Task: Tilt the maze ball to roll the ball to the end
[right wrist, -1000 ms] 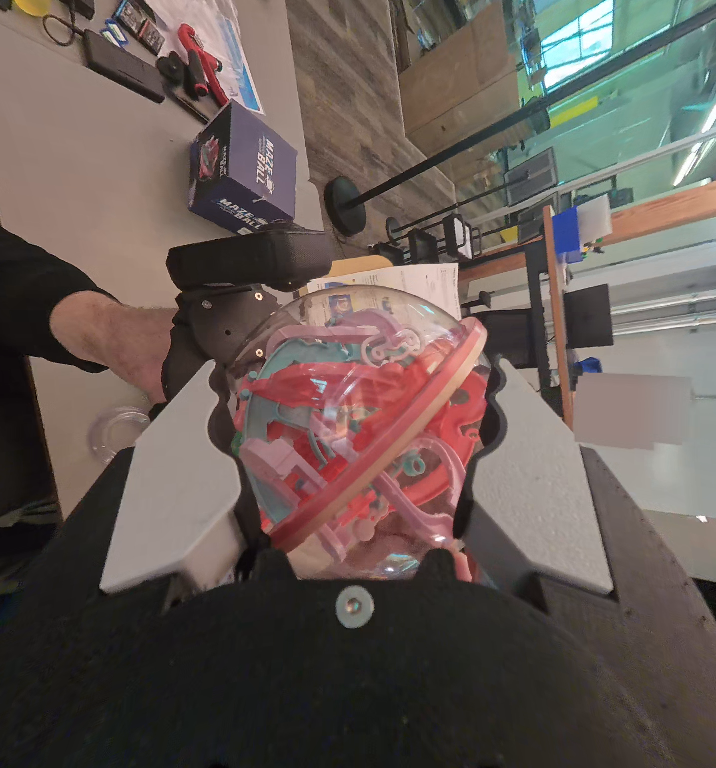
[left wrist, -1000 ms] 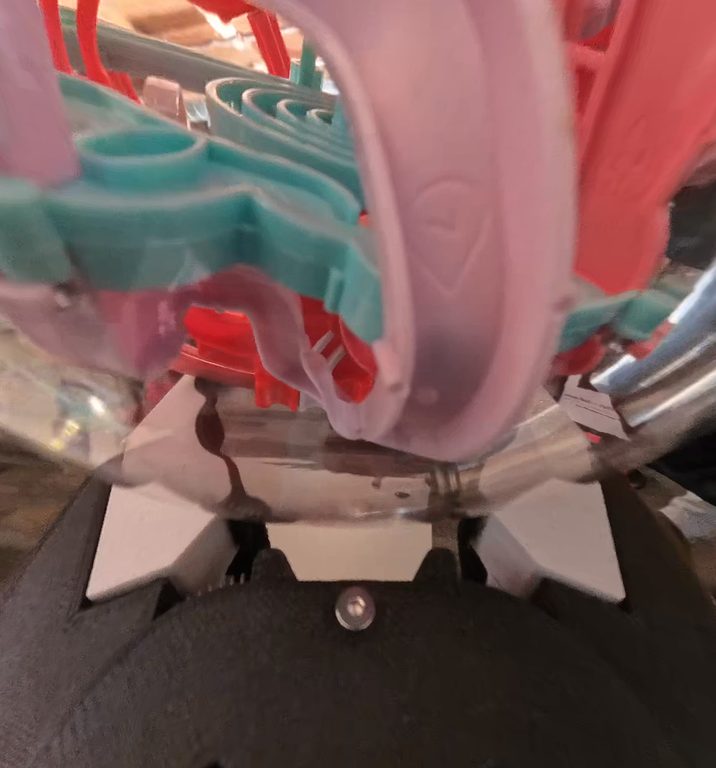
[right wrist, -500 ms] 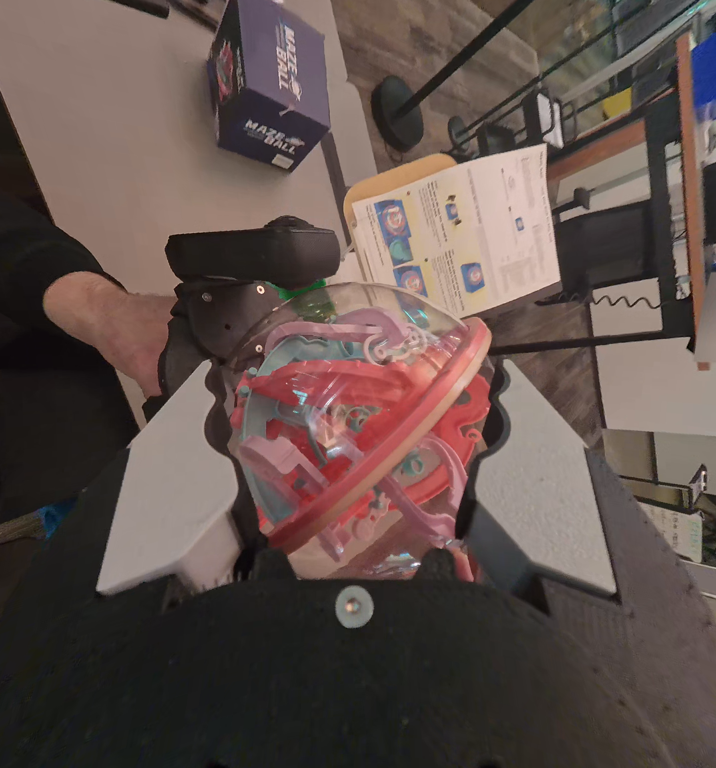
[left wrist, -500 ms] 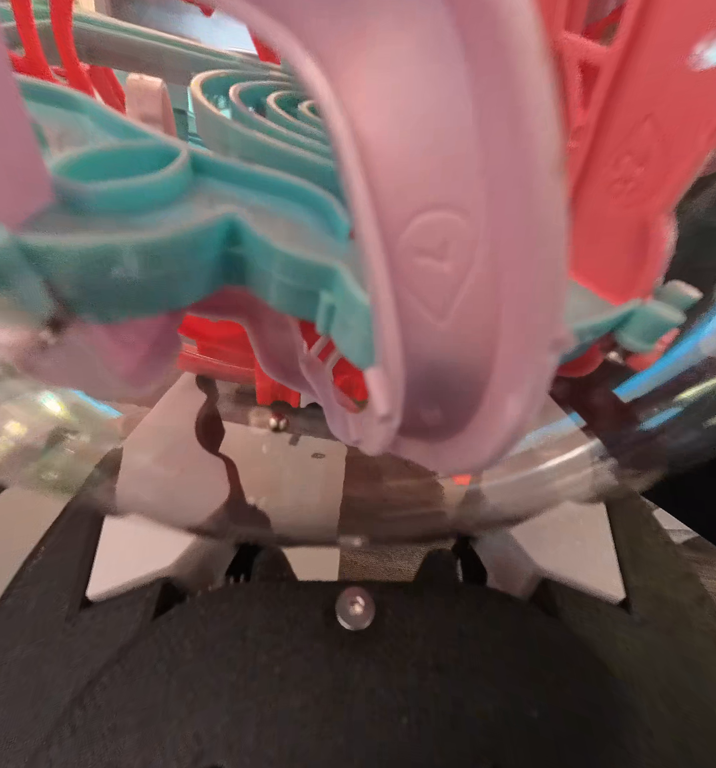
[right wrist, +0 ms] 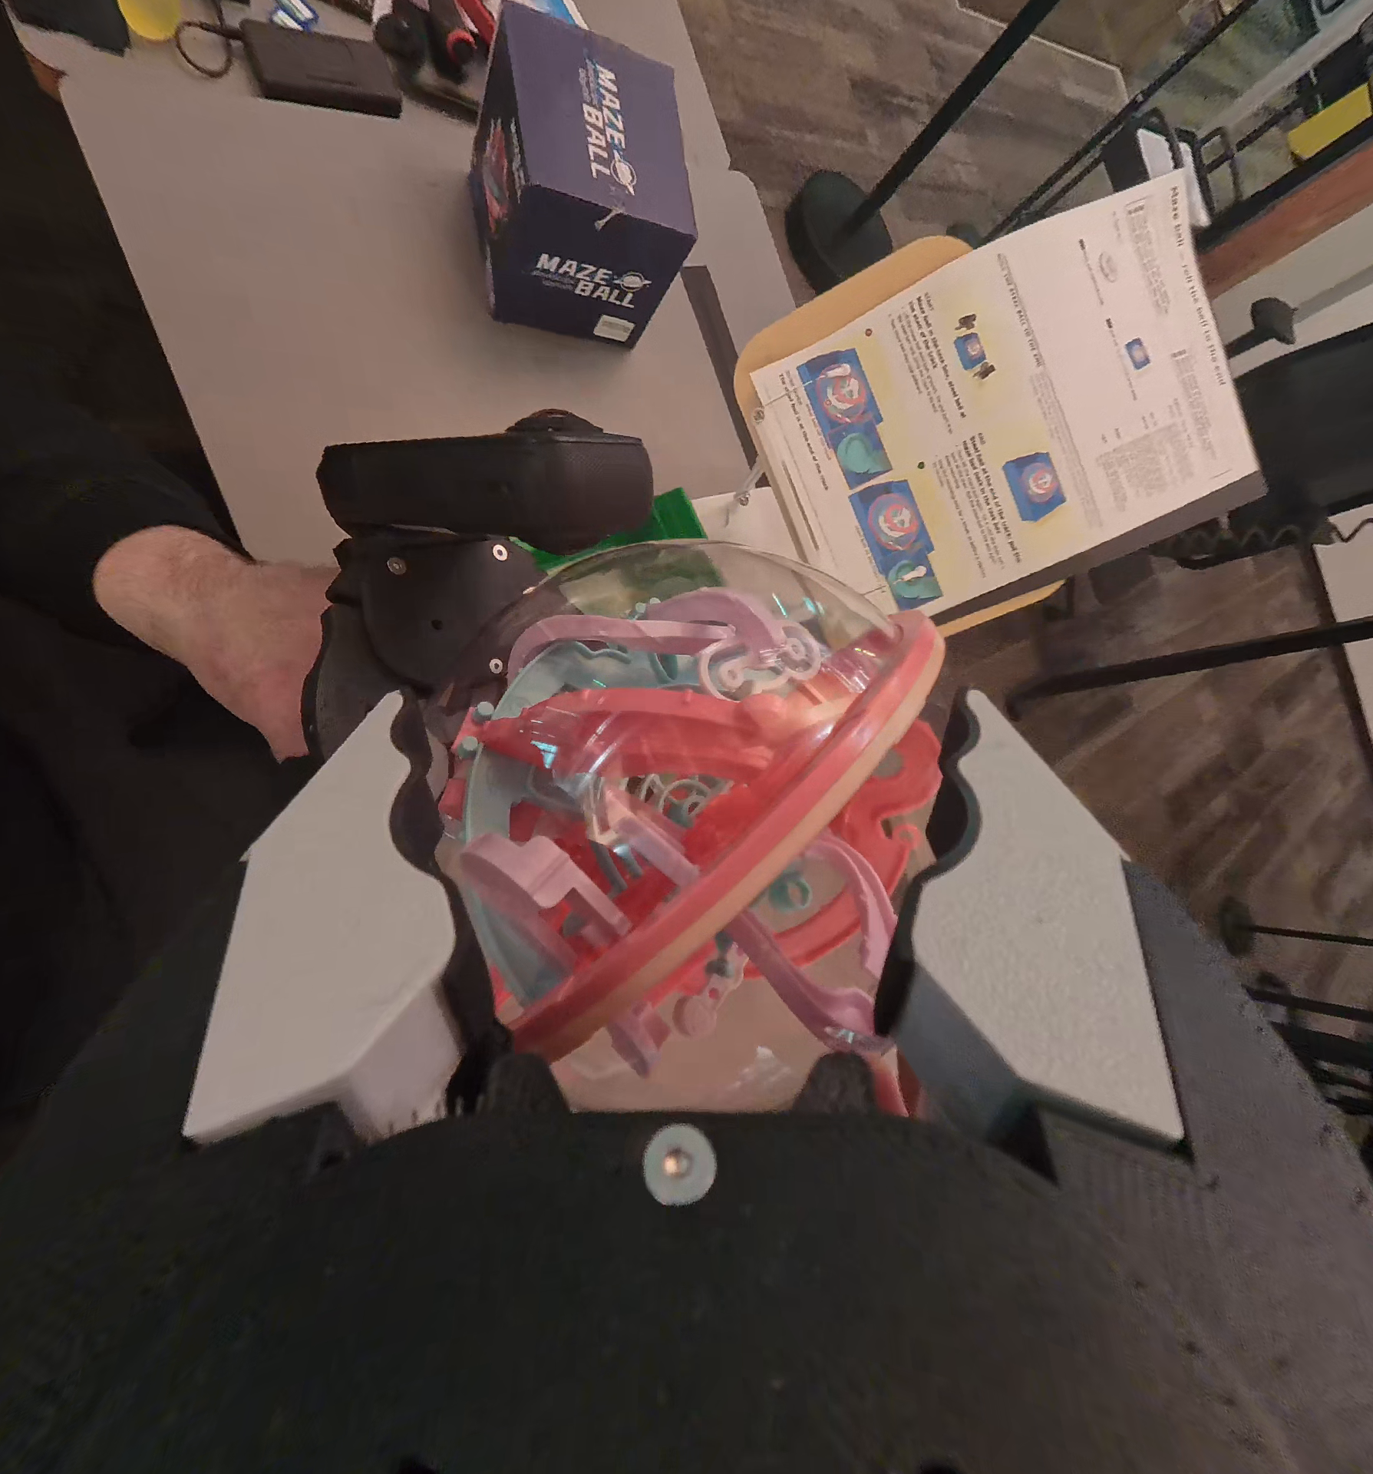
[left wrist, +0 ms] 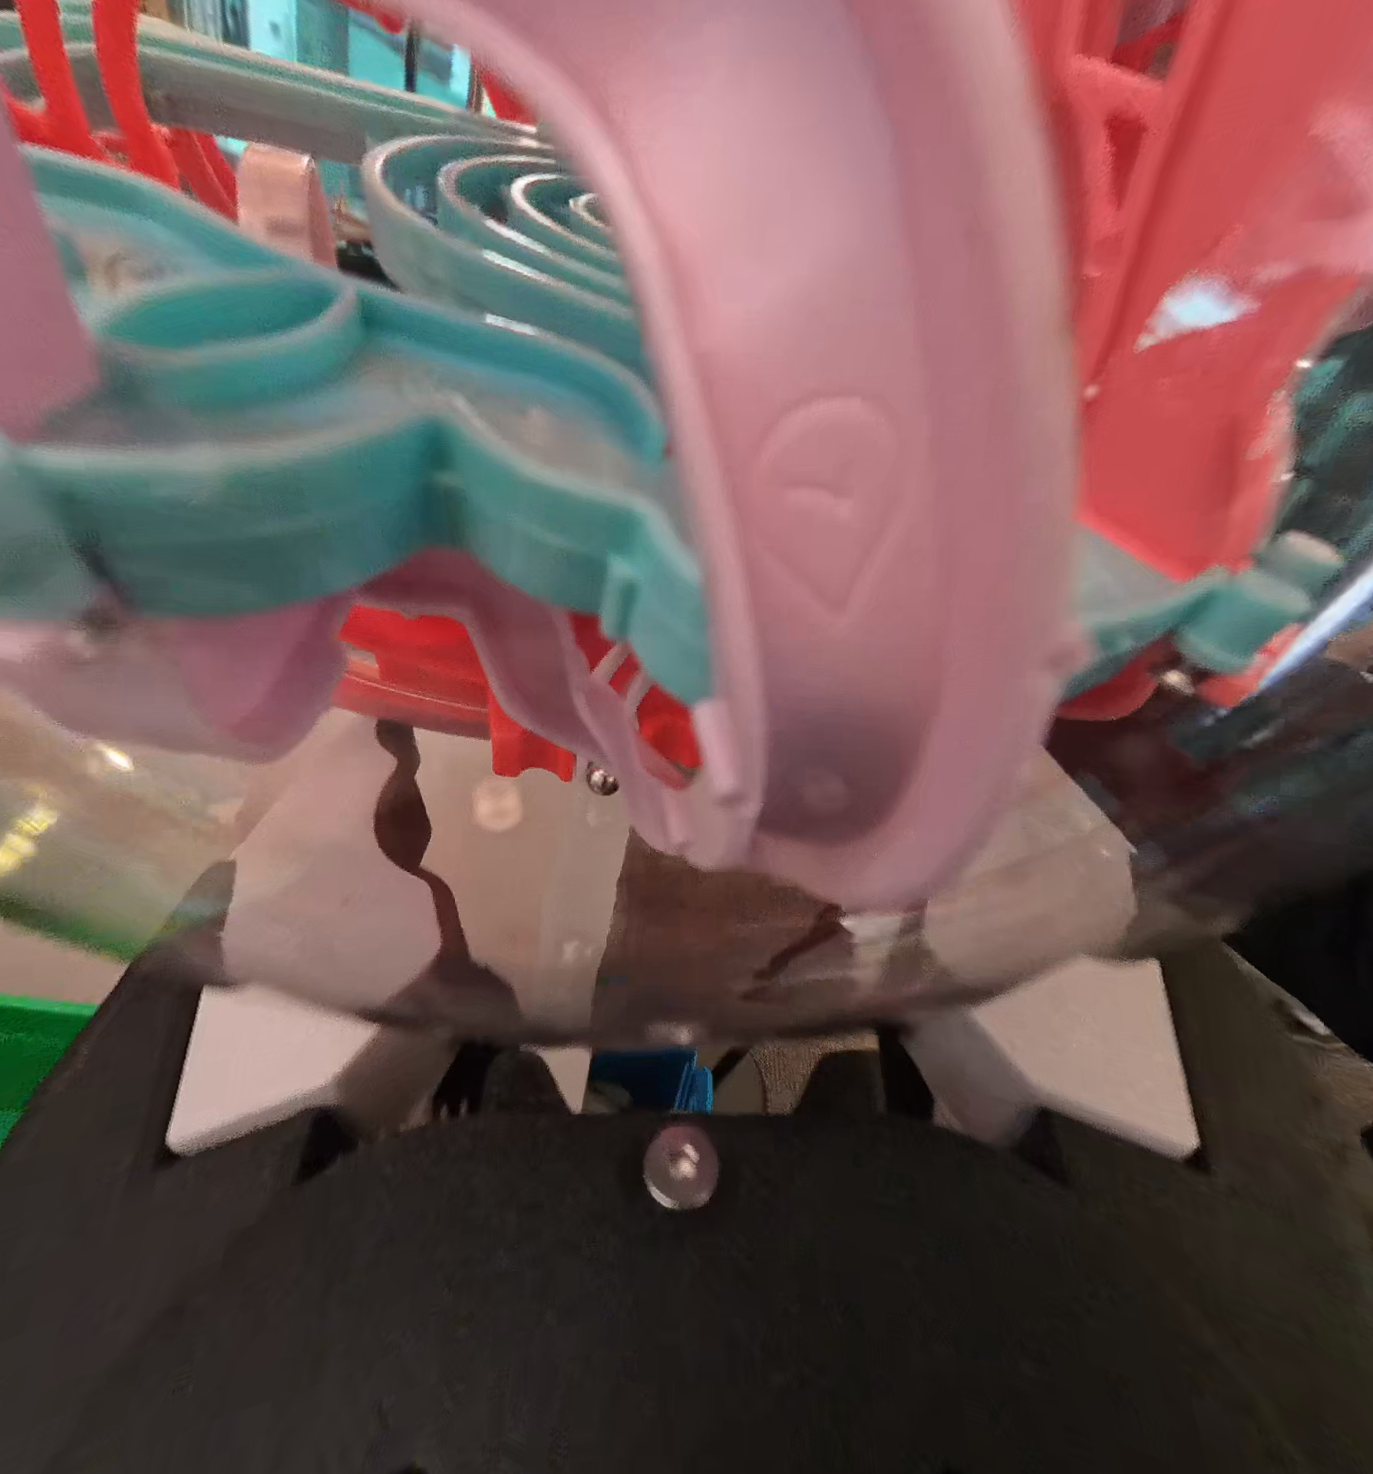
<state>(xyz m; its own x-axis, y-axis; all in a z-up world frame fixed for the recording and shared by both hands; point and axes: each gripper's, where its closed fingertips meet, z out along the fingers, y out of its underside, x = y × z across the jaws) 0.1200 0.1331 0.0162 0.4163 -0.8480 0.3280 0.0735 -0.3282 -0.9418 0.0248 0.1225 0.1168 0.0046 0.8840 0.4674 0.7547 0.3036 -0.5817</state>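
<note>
The tilting step is under way — the right gripper (right wrist: 679,861) has its jaws clamped on the maze ball (right wrist: 691,805) at frame centre above the bench (right wrist: 332,263), the left gripper (right wrist: 460,590) against its far side, grip unclear — and next comes a gentle tilt to coax the steel ball (left wrist: 603,780) along its pink track (left wrist: 850,510).

The maze ball (right wrist: 691,805) fills the space between the right gripper's fingers (right wrist: 324,901).
</note>
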